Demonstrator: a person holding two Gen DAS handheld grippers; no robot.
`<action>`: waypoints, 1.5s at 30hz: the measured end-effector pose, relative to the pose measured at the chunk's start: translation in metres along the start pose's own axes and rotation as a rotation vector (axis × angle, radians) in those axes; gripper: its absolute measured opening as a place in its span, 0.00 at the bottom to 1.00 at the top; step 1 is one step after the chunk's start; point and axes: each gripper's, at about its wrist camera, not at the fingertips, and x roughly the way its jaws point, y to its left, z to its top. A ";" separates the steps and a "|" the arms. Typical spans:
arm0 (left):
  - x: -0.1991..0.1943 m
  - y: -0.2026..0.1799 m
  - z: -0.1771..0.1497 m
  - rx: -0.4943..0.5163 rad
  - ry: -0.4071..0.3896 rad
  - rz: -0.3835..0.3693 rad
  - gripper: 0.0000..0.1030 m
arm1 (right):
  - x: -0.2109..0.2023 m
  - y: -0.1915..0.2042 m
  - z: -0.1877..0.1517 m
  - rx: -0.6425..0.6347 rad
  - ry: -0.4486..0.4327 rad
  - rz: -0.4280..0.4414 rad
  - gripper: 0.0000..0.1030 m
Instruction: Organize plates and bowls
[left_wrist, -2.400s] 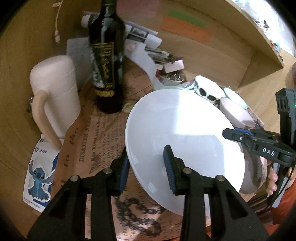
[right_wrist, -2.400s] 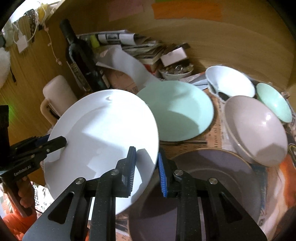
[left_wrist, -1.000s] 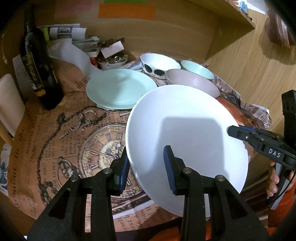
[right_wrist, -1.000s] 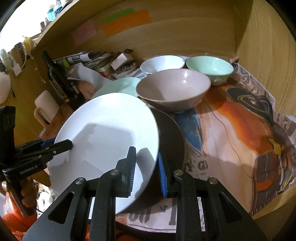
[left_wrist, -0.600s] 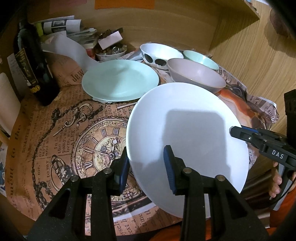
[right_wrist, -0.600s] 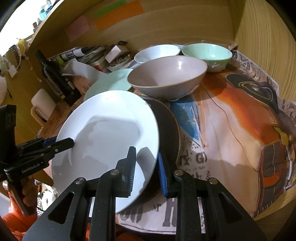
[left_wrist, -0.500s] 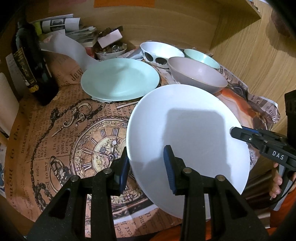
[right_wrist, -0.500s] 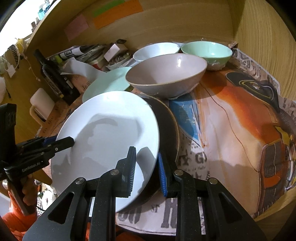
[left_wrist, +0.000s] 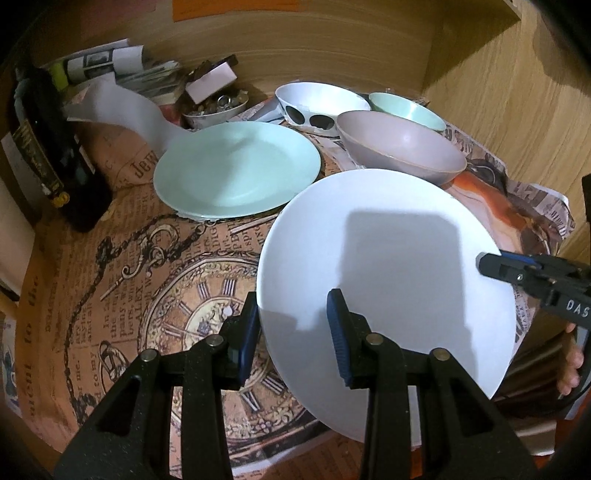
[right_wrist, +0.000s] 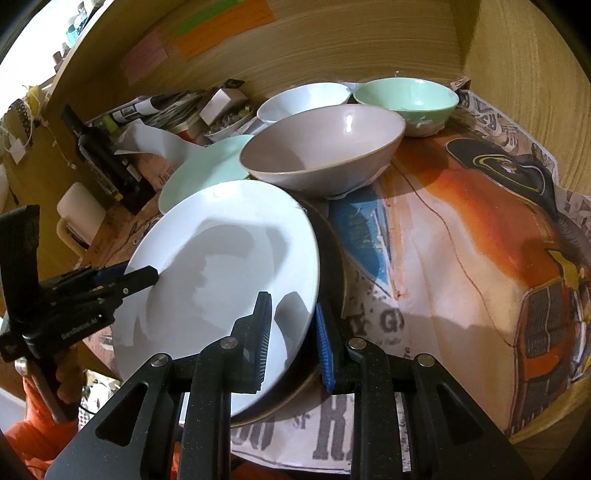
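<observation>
You hold white plate (right_wrist: 221, 273) mid-frame, tilted, over dark plate (right_wrist: 334, 266). Left gripper (left_wrist: 291, 325) and right gripper (right_wrist: 291, 328) each pinch its rim. Lower plate flat, slow. Keep clear of pink bowl (right_wrist: 321, 147) above. Let go both together.

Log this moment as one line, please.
left gripper: shut on white plate | right gripper: shut on white plate | plate over dark plate | not released

Left gripper (left_wrist: 293, 332) and right gripper (right_wrist: 293, 338) both clamped shut.
</observation>
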 end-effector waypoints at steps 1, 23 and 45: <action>0.001 0.000 0.000 0.002 0.003 -0.004 0.35 | -0.001 -0.001 0.000 0.004 -0.001 0.001 0.21; 0.008 -0.006 0.002 0.037 -0.014 -0.018 0.36 | -0.011 0.004 0.003 -0.085 -0.083 -0.133 0.23; -0.063 0.054 0.046 -0.074 -0.284 0.090 0.84 | -0.022 0.063 0.073 -0.236 -0.218 -0.015 0.57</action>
